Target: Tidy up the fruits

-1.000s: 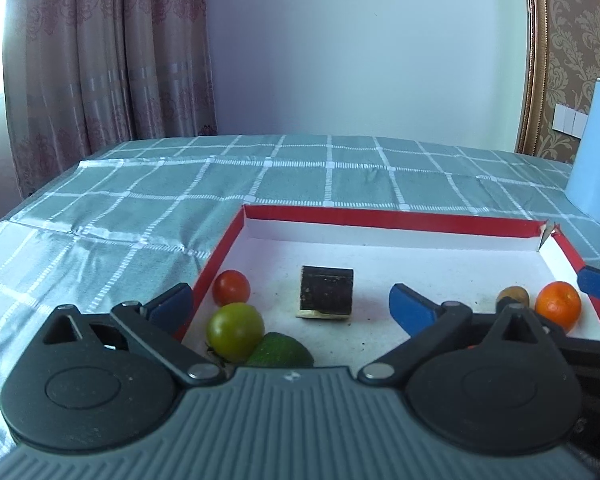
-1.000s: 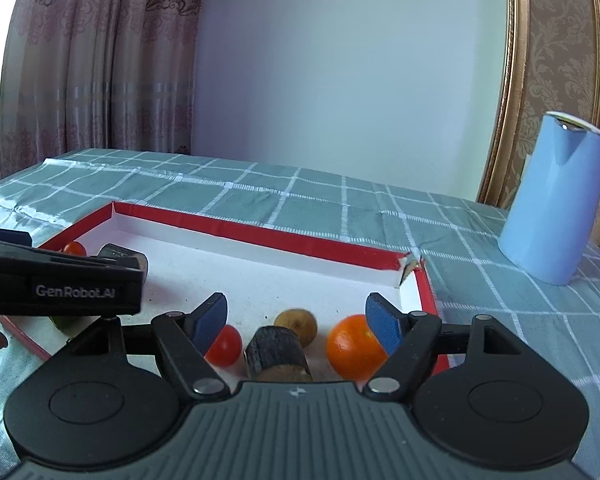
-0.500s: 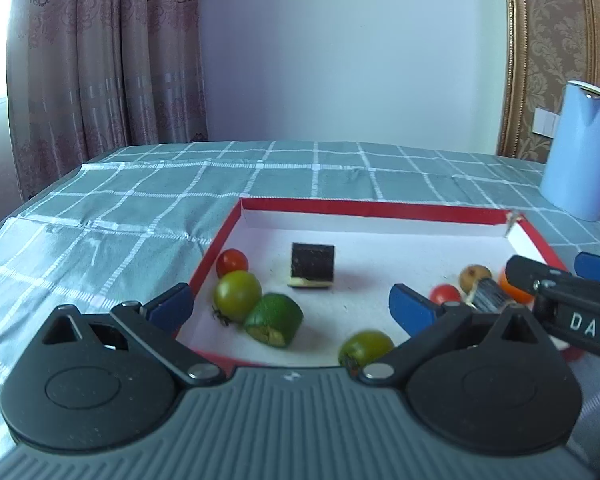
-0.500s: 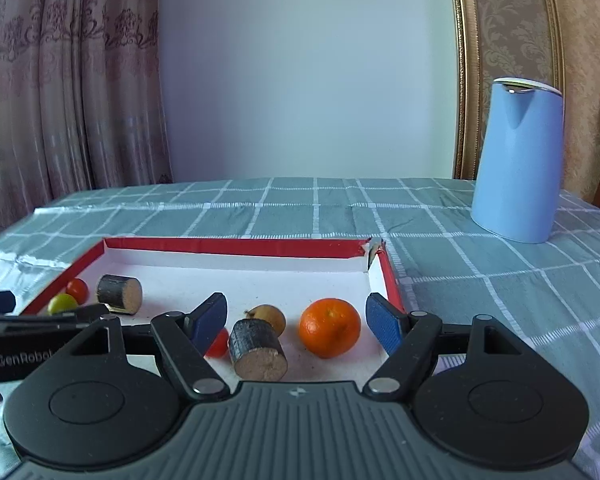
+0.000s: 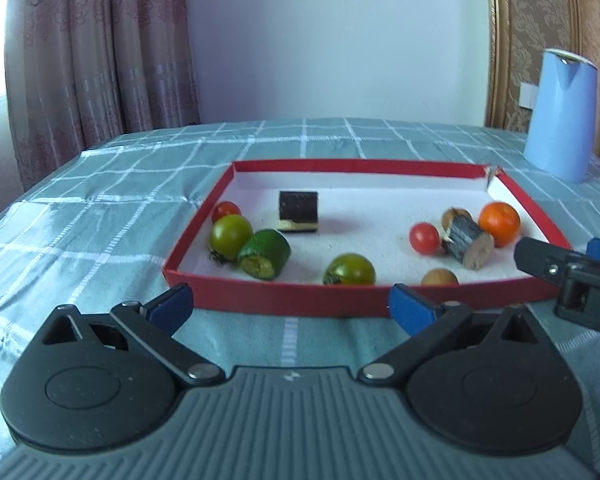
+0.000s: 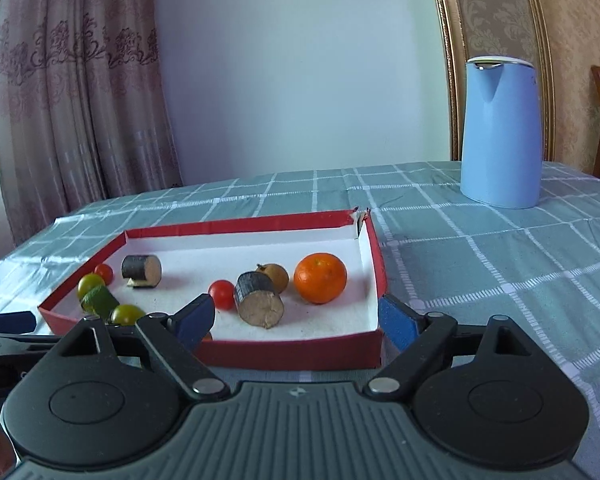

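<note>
Fruits in red tray (image 5: 284,300), left claw (image 5: 290,306) empty

left gripper (image 5: 290,306): grey ribbed body | black round arms | blue pads | silver pivot screws | right gripper (image 6: 296,318): identical

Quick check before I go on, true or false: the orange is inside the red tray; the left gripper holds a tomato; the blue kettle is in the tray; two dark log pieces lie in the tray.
1. The orange is inside the red tray: true.
2. The left gripper holds a tomato: false; it is open and empty, outside the tray.
3. The blue kettle is in the tray: false; it stands on the tablecloth beyond it.
4. Two log pieces lie in the tray: true.
</note>
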The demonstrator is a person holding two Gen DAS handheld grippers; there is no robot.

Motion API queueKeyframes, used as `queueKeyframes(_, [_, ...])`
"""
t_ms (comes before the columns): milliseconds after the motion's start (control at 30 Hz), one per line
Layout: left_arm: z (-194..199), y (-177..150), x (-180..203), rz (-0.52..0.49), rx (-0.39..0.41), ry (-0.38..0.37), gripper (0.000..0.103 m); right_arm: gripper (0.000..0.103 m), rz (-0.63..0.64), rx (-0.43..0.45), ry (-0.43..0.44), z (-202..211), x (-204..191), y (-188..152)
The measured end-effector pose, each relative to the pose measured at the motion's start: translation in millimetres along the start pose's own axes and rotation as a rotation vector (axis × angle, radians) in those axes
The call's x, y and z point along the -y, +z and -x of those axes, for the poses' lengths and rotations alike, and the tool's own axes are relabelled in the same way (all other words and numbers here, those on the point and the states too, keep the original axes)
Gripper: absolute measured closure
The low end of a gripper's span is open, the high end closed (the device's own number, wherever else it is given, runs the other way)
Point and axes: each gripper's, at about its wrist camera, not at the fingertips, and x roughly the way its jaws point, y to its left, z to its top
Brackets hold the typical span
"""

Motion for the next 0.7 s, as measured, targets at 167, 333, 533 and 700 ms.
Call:
queueKeyframes(167, [3.8, -3.6, 2.3, -0.010, 0.025, 0.007, 0.000, 0.014, 0.013, -0.017, -0.005, 0.5, -0.9, -2.6])
queueKeyframes(333, [5.8, -4.8, 1.0, -0.003, 0.035, -0.004, 0.000, 0.014, -0.001, -0.020, -0.007, 1.3, 1.9, -3.9])
queueKeyframes(533, [6.3, -5.5, -4.0, 0.027, 0.033, -0.011, 0.000, 0.014, 0.004, -0.029, -0.008, 0.6, 2.0, -4.6])
queueKeyframes(700, [6.4, -5.6, -5.6, 0.036, 0.031, -0.010, 0.000, 0.014, 0.005, -0.031, -0.008, 0.4, 1.8, -4.2])
